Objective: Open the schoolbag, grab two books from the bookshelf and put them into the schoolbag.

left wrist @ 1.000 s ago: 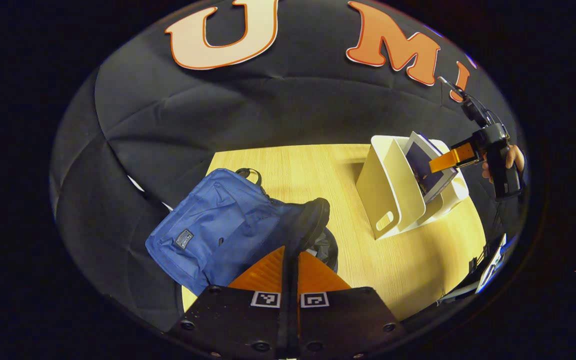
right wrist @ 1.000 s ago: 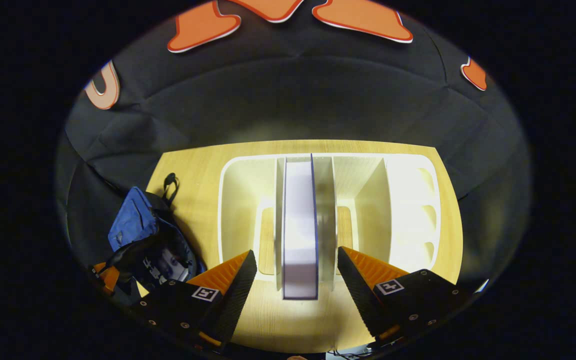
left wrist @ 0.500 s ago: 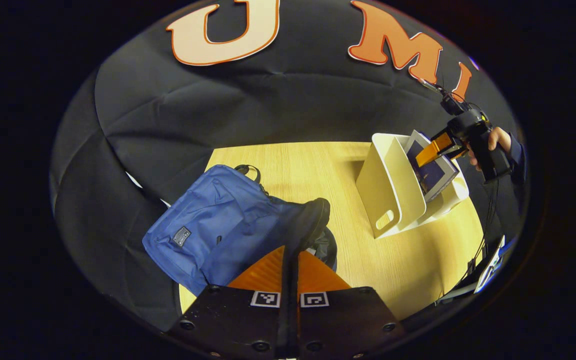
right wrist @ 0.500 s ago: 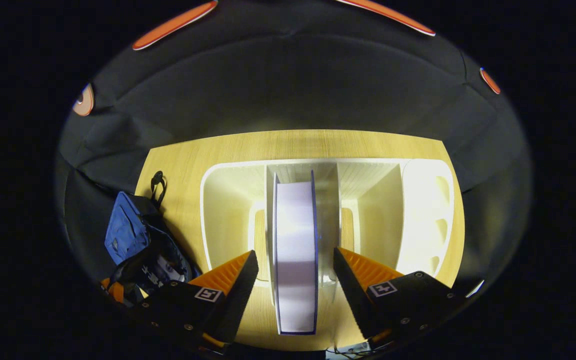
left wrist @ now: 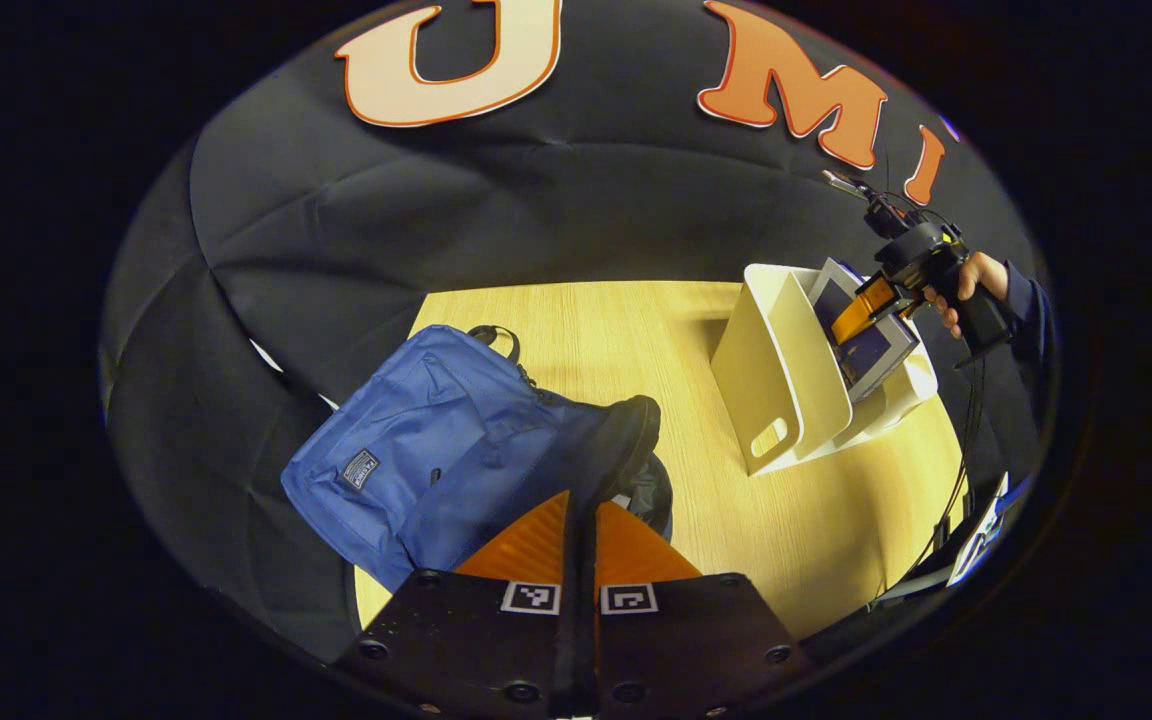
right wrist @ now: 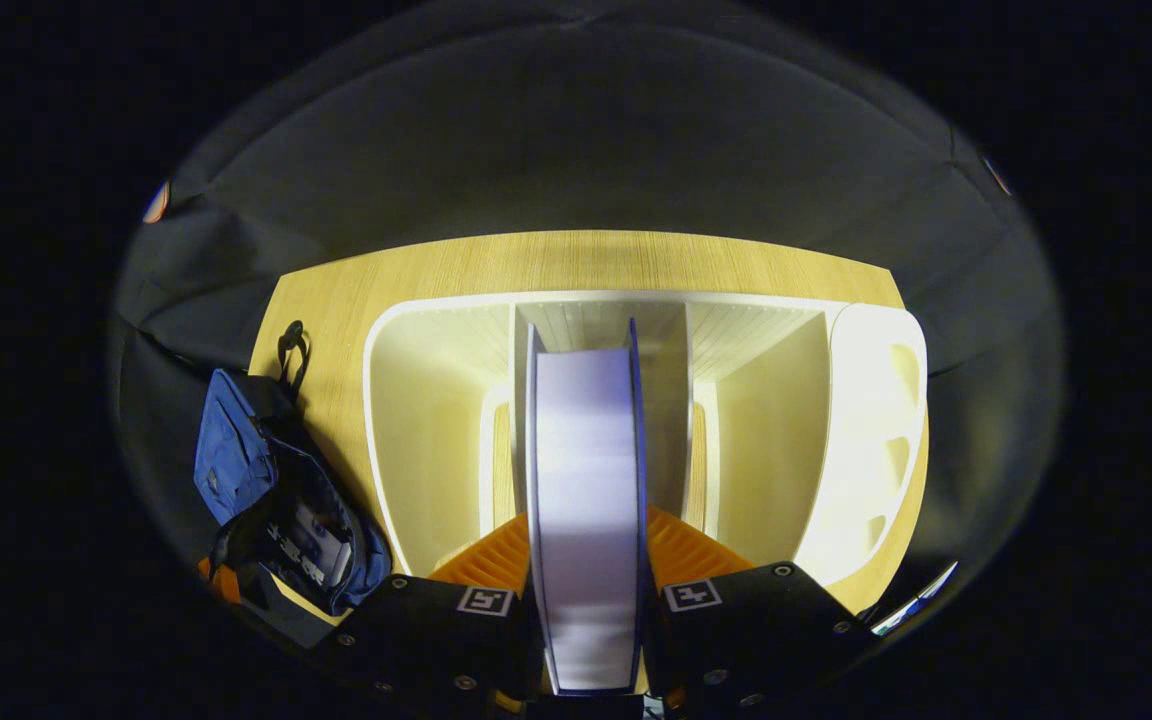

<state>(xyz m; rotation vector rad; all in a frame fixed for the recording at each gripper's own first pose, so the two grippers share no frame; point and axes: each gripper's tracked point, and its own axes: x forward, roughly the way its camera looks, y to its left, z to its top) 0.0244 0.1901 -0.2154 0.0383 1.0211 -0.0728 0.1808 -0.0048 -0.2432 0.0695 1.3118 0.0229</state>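
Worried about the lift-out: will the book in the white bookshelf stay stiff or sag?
The book looks thick, so probably stiff. The right gripper clamps both covers, so slipping seems unlikely. The bookshelf might shift.

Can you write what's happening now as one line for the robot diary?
left claw: shut on schoolbag flap | right claw: shut on book | book: in bookshelf

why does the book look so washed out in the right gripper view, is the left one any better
Right gripper view: the book's page edge sits close between the fingers, overexposed and soft, and the bookshelf glares. Left gripper view: even light, book cover readable as dark, edges bent by fisheye.
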